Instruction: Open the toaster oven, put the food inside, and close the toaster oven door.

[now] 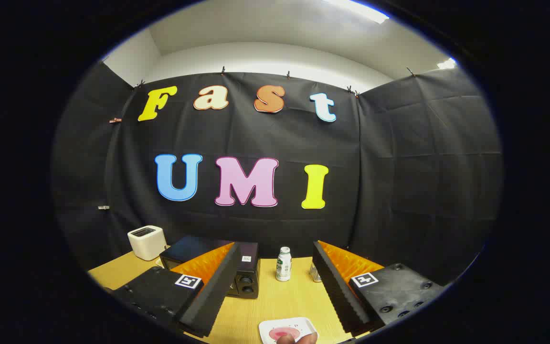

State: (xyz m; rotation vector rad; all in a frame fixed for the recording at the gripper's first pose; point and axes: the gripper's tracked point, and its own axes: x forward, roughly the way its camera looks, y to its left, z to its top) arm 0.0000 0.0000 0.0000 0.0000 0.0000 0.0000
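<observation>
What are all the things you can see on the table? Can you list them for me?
Wooden table: one, light yellow, under everything.
Boxy black toaster oven: one, partly behind the left finger.
White pop-up toaster: one, back corner, left of the oven.
Small white bottle with green label: one, upright, beyond the fingers.
White square plate with pink food: one, between the fingers.
Gripper: one, fingers open, holding nothing.

Black cloth walls [399, 167], wooden table [275, 301], ceiling light [356, 8].
</observation>
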